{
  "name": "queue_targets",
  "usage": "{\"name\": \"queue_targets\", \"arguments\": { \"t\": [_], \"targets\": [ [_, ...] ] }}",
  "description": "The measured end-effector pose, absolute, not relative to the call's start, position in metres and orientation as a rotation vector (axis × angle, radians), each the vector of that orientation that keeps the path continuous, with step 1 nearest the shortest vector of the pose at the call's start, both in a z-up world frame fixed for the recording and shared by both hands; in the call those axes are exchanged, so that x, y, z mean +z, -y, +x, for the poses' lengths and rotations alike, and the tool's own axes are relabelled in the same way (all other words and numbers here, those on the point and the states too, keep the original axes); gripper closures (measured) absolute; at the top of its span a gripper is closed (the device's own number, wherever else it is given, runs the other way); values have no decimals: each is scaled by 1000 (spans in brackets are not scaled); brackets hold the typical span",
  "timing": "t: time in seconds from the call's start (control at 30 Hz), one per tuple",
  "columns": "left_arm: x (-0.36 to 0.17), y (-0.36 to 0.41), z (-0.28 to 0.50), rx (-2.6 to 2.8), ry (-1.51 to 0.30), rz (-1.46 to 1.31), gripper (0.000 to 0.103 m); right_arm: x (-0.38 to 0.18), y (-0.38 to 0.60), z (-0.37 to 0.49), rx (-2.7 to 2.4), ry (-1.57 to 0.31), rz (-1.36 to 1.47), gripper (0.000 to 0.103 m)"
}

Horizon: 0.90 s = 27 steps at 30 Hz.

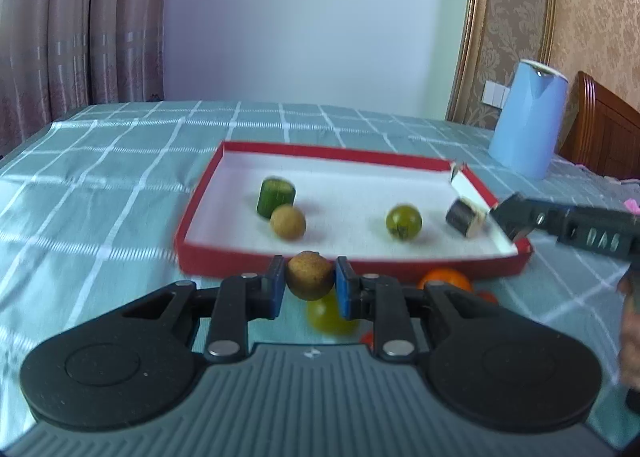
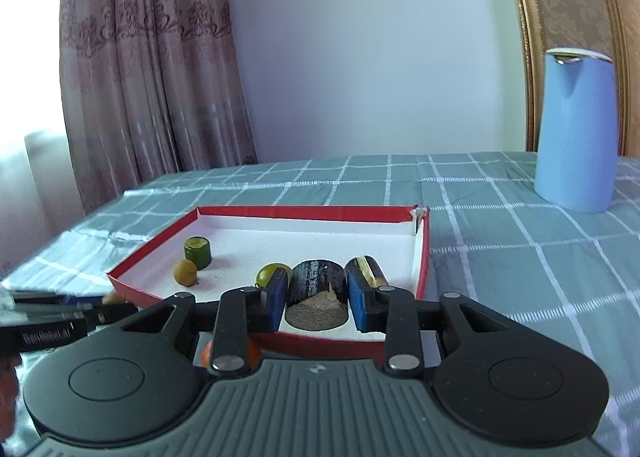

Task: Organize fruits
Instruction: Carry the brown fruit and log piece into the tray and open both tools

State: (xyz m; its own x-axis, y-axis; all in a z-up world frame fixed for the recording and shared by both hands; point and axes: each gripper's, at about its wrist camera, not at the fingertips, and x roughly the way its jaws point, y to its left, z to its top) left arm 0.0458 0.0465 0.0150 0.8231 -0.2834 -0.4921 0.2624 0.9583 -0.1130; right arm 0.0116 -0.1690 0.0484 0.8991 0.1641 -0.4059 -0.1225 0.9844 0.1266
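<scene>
My left gripper (image 1: 310, 289) is shut on a round brown fruit (image 1: 309, 275), held just in front of the red box (image 1: 360, 265). Inside the box lie a green cucumber piece (image 1: 275, 196), a second brown fruit (image 1: 287, 222), a green tomato (image 1: 403, 221) and a dark cylinder piece (image 1: 464, 216). My right gripper (image 2: 317, 303) sits around that dark cylinder piece (image 2: 317, 289) in the box's near right corner, its pads (image 2: 358, 301) a little apart from it. A yellow-green fruit (image 1: 328, 315) and an orange fruit (image 1: 444, 279) lie on the cloth under my left gripper.
A blue jug (image 2: 576, 133) stands at the back right on the green checked tablecloth (image 2: 520, 249). Small red fruits (image 1: 486, 297) lie near the orange one. A wooden chair (image 1: 604, 129) stands behind the table's right side. Curtains hang at the back left.
</scene>
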Motion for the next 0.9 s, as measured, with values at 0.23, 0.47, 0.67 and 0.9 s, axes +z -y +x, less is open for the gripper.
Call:
{"name": "queue_targets", "arguments": {
  "t": [0.23,0.47,0.67,0.9],
  "targets": [
    [21,-23,88,-286,-558,-7,80,43,151,45,134,-458,-9,71],
    [9,1,122,-274,-609,47,80,29,146,69,140,-535,-13,71],
    [-4,16,144,-252,-653,85,79,21,145,81,127,-565,-15,71],
    [-7,17,147,-252,-651,91,79,19,149,84,122,-584,13,71]
  ]
}}
